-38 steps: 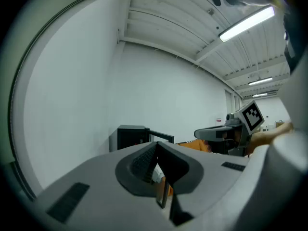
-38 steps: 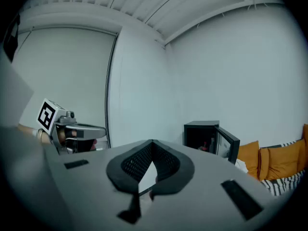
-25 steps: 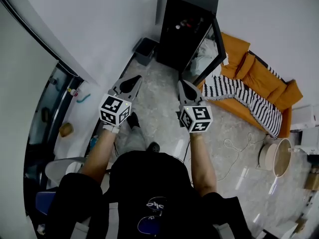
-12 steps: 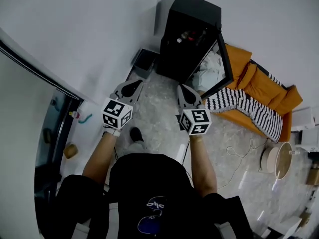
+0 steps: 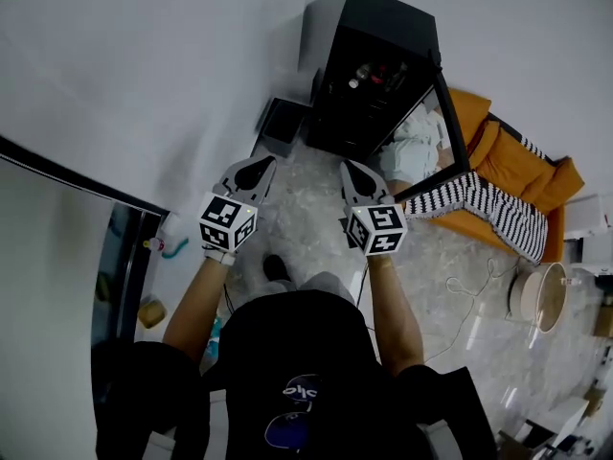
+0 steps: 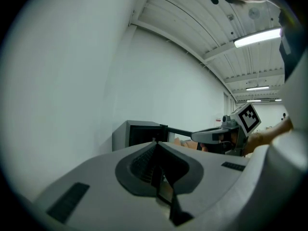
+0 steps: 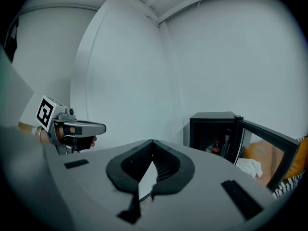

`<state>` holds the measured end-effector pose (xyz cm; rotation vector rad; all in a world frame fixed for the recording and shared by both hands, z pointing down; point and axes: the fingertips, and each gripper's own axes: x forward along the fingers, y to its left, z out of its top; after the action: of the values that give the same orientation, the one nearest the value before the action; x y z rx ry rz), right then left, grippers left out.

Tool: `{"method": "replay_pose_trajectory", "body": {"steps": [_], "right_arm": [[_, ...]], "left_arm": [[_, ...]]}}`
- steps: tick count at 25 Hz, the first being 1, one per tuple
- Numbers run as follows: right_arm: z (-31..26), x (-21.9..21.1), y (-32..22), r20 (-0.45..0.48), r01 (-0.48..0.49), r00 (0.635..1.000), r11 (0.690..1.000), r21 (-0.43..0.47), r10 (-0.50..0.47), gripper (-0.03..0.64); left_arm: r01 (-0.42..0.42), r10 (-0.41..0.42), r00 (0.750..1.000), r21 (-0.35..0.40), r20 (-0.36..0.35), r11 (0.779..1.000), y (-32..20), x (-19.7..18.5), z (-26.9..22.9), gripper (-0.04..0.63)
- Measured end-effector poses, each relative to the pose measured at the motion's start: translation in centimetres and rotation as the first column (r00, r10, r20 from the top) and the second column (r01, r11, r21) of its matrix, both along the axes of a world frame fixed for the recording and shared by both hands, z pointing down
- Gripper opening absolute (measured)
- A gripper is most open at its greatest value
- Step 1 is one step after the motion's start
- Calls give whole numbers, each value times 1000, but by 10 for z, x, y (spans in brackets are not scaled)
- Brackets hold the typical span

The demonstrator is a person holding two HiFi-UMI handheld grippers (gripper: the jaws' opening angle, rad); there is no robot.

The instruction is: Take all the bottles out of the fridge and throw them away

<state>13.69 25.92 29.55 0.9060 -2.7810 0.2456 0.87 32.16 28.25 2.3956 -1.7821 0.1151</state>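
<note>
**A:** Bottles (image 7: 217, 147), where are they?

**B:** Inside the open fridge (image 5: 369, 27), well ahead of both jaws and a little to their right. None is out yet.

**A:** And the jaws?

**B:** The left gripper (image 5: 260, 164) and right gripper (image 5: 351, 168) are both pressed together, holding nothing.

**A:** What's the risk?

**B:** If they reach the shelf closed, I judge they'd topple a bottle instead of grasping it. A wide reach could also clip the door (image 5: 453, 123), right of the right jaws.

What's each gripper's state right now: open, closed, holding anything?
Left gripper: closed, holding nothing.
Right gripper: closed, holding nothing.
</note>
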Motion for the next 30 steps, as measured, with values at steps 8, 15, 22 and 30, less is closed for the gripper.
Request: {"method": "replay_pose_trajectory", "body": {"steps": [8, 15, 22, 30], "right_arm": [[8, -21, -19, -32, -23, 999, 1000, -9, 23, 3], [15, -28, -56, -31, -50, 998, 999, -6, 50, 3], [22, -31, -128, -7, -113, 994, 994, -7, 113, 3], [30, -27, -225, 1, -191, 982, 981, -25, 191, 3]], "left_arm": [[-13, 13, 999, 0, -31, 1000, -20, -24, 8, 8], [-21, 21, 999, -6, -24, 1000, -54, -39, 12, 6], [-69, 69, 998, -17, -5, 997, -128, -45, 19, 8], [-169, 170, 985, -41, 16, 985, -238, -36, 23, 8]]}}
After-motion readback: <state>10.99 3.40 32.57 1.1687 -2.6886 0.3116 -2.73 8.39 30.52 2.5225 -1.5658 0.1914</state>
